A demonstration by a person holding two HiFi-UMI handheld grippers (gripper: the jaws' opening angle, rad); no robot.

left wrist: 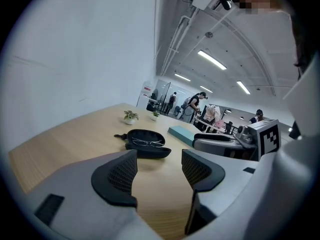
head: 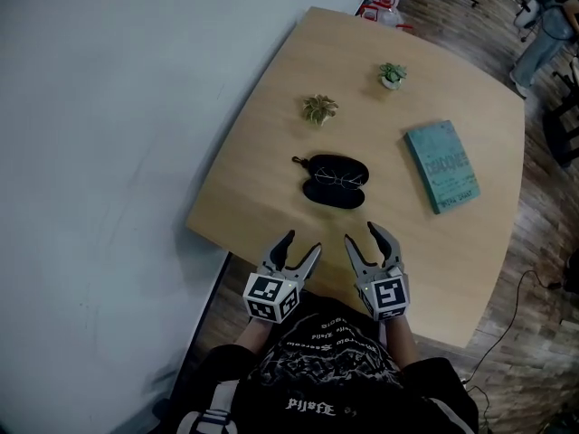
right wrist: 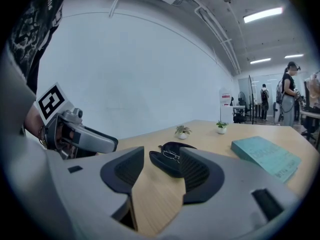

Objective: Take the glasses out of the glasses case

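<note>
At table centre: black glasses case (head: 335, 182) lies open on the wooden table (head: 262, 152), with the glasses (head: 336, 177) lying inside it.
Left gripper (head: 303, 241): jaws apart, nothing between them; over the near table edge, pointing toward the case, clear of it.
Right gripper (head: 361, 233): jaws apart, empty; just beside the left one, likewise short of the case.
Surroundings: teal book (head: 441, 165) to the right of the case; two potted plants (head: 319, 108) beyond it.
</note>
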